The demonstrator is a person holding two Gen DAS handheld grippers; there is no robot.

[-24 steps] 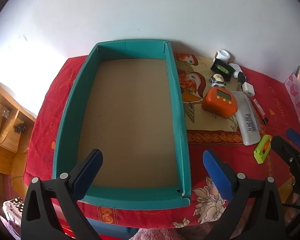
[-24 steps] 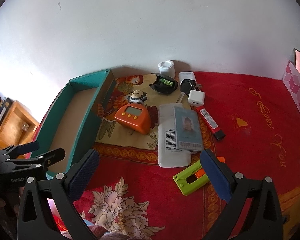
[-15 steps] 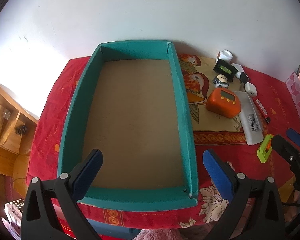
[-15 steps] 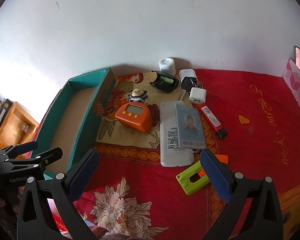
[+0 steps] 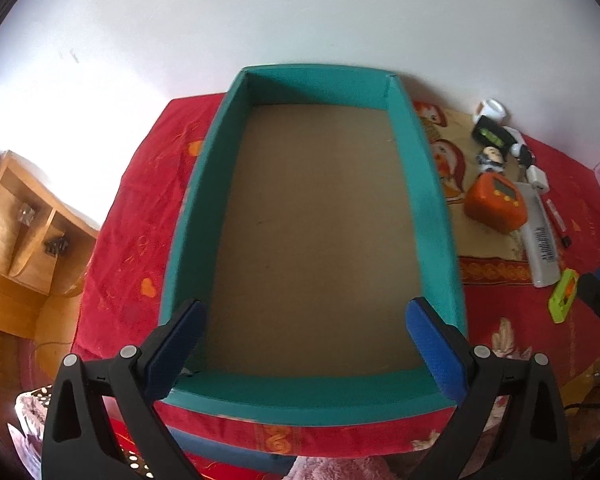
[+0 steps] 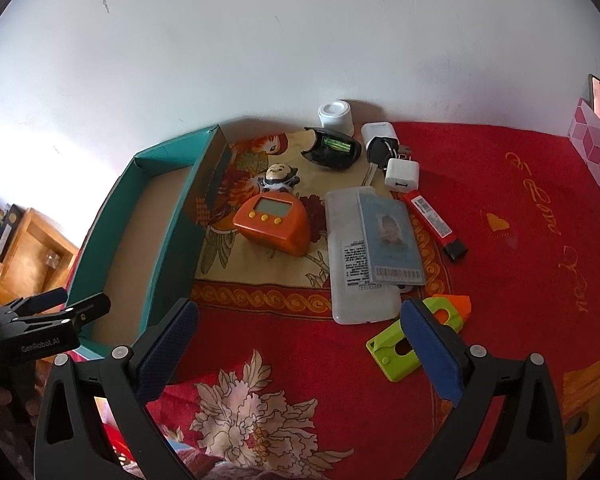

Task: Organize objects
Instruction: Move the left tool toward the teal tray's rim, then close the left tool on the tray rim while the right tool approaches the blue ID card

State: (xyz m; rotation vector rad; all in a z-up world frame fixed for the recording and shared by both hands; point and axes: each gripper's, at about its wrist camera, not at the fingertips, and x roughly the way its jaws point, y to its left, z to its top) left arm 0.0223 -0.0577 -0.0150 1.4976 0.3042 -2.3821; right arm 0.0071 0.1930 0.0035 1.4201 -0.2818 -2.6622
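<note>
An empty teal box (image 5: 432, 208) with a brown floor sits on the red cloth; it also shows at the left in the right wrist view (image 6: 172, 240). My left gripper (image 5: 304, 344) is open and empty over the box's near end. My right gripper (image 6: 296, 344) is open and empty above the cloth, near a green and orange cutter (image 6: 400, 354). Beyond it lie a white case (image 6: 348, 276) with an ID card (image 6: 390, 240) on it, an orange timer (image 6: 274, 224), a small figurine (image 6: 279, 178), a red stick (image 6: 432, 220), a white charger (image 6: 402, 174), keys (image 6: 380, 150), a black battery holder (image 6: 332, 152) and a white cup (image 6: 334, 116).
A white wall stands right behind the objects. A wooden shelf (image 5: 24, 220) is down to the left of the bed. A pink patterned box (image 6: 598, 148) stands at the far right. The left gripper's body (image 6: 48, 332) shows at the left edge of the right wrist view.
My left gripper has moved left and closer over the teal box, which now fills the middle of its view. My right gripper has shifted slightly towards the objects. Nothing was grasped.
</note>
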